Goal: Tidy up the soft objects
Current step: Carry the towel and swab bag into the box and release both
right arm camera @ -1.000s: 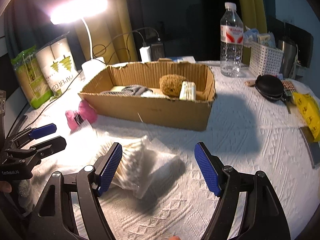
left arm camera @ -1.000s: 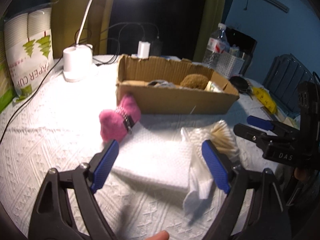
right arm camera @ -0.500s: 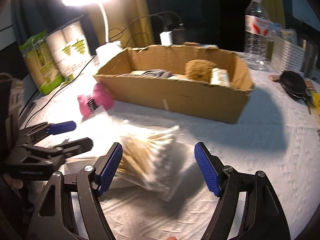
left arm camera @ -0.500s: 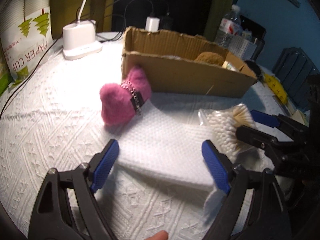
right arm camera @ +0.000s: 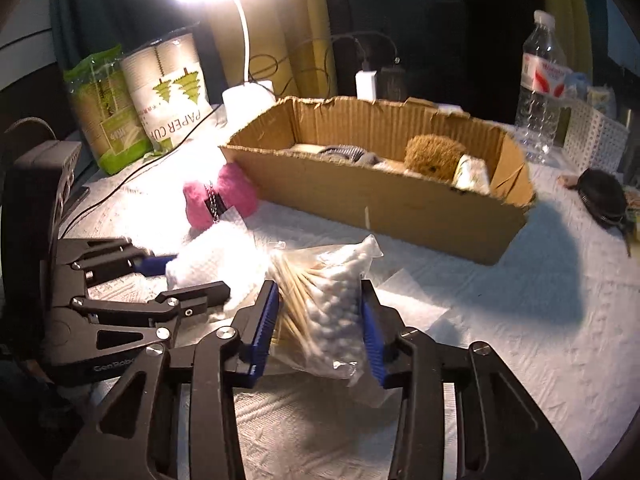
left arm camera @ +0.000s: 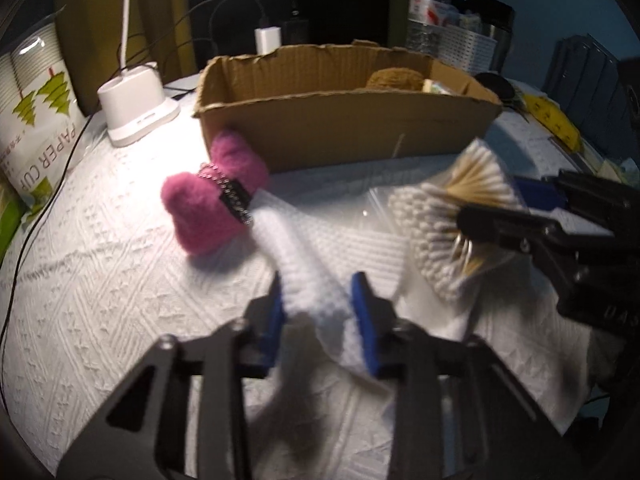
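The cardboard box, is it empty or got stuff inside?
Not empty. The cardboard box has an open top, and a brown plush toy and some grey fabric lie inside.

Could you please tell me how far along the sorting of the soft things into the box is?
Partly done: a brown plush already sits in the cardboard box. In hand: left gripper pinches the white cloth; right gripper grips the cotton swab bag. Left: the pink plush outside the box.

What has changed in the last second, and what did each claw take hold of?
Both claws went from open to shut. The left claw closed on the white cloth, bunching its edge. The right claw closed on the swab bag. The pink toy and the box stayed where they were.
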Action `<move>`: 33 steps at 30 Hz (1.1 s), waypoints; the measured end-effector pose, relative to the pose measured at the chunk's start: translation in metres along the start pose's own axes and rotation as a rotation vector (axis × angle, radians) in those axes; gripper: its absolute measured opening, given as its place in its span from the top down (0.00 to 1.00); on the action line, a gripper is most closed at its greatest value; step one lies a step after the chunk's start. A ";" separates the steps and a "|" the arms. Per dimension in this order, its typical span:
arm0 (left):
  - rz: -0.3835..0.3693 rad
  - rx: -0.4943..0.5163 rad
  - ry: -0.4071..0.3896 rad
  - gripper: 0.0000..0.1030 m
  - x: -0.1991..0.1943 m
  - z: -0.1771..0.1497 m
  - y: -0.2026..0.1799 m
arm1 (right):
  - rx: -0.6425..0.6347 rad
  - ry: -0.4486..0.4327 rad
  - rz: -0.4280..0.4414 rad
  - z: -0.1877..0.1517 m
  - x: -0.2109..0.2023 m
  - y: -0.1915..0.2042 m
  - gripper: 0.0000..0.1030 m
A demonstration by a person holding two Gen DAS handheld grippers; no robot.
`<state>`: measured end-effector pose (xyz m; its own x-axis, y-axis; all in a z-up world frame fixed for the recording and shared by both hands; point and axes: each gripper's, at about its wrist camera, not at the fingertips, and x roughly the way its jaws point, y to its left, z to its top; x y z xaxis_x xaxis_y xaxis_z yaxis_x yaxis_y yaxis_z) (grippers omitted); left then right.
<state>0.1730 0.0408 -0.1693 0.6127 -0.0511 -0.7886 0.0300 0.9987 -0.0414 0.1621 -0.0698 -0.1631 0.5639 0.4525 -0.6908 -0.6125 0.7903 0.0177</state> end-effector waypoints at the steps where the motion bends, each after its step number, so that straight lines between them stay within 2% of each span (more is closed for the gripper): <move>1: -0.006 0.014 -0.001 0.85 -0.001 0.000 -0.004 | -0.002 -0.008 -0.005 0.001 -0.004 -0.001 0.61; 3: -0.014 0.026 -0.009 0.90 -0.005 -0.002 -0.009 | -0.002 -0.027 -0.004 0.002 -0.012 -0.002 0.63; 12: -0.075 -0.013 -0.099 0.91 -0.044 0.007 -0.007 | 0.045 -0.121 -0.009 0.013 -0.058 -0.016 0.64; 19: -0.099 -0.033 -0.180 0.90 -0.074 0.028 0.001 | 0.038 -0.182 -0.084 0.021 -0.082 -0.027 0.64; 27: -0.104 -0.027 -0.245 0.90 -0.092 0.049 0.006 | 0.047 -0.219 -0.100 0.034 -0.090 -0.037 0.64; 33: -0.087 -0.026 -0.280 0.90 -0.092 0.069 0.015 | 0.051 -0.235 -0.089 0.050 -0.086 -0.046 0.64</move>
<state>0.1718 0.0605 -0.0547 0.8028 -0.1308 -0.5817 0.0740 0.9900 -0.1205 0.1697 -0.1243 -0.0684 0.7313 0.4590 -0.5045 -0.5292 0.8485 0.0048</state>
